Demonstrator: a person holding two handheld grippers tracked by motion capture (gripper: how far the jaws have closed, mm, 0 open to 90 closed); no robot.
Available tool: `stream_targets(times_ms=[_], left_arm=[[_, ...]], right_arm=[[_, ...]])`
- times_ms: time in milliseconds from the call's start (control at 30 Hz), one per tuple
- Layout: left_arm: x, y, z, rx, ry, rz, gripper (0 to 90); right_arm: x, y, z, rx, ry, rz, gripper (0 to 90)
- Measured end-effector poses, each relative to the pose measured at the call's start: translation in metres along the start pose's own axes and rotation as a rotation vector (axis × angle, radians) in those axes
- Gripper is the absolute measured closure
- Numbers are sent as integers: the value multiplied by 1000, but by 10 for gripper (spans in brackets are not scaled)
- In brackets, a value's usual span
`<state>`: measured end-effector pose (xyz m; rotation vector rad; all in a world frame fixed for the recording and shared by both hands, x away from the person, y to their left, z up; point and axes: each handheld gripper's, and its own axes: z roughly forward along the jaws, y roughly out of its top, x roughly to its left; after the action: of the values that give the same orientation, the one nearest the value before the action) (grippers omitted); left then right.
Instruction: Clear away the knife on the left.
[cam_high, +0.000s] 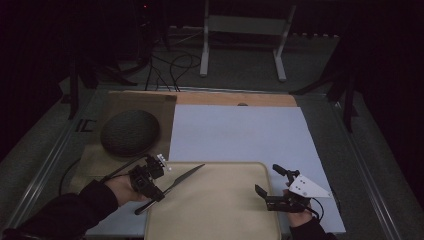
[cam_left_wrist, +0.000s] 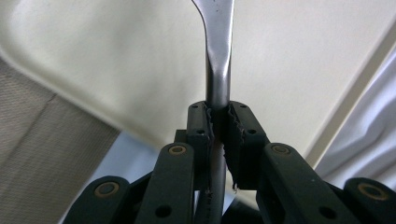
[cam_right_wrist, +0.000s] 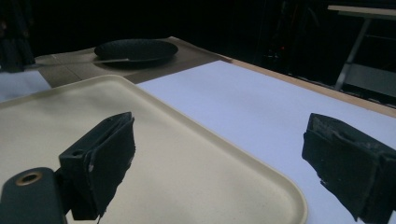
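Left claw (cam_high: 156, 186) clamped on knife (cam_high: 182, 177) handle, blade angled over tray (cam_high: 220, 220), likely for setting down; right claw (cam_high: 272, 181) spread apart, idle.

A dark round plate (cam_high: 130, 132) rests on brown board (cam_high: 145, 102) left of the white sheet (cam_high: 240, 132).

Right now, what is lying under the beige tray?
The beige tray rests on a white sheet over the table. Whatever lies beneath its middle is covered. The knife in the left gripper reaches over its corner.
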<state>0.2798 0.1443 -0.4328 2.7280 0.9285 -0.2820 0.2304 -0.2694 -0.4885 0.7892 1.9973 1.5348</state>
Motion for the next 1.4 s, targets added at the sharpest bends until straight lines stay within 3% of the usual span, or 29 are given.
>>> stream_targets(times_ms=[200,300,367,600,767,1033,1400], left_arm=[[-8,4,13,1,-30,-48,805],[-9,7,20,-39,-55,-134,805],[-12,8,23,-59,-50,-160,804],[-18,6,33,-75,-13,-204,804],[-21,1,38,-80,-9,-244,804],[-16,-3,46,-78,-10,-306,803],[-12,-4,54,-57,-22,-337,800]], right_arm=[[1,0,0,1,-2,4,91],[1,0,0,0,-1,4,91],[1,0,0,0,-2,3,91],[1,1,-1,-2,-1,-1,91],[2,1,-1,-5,-1,-5,91],[3,2,1,0,5,-14,91],[3,2,1,1,6,-12,91]])
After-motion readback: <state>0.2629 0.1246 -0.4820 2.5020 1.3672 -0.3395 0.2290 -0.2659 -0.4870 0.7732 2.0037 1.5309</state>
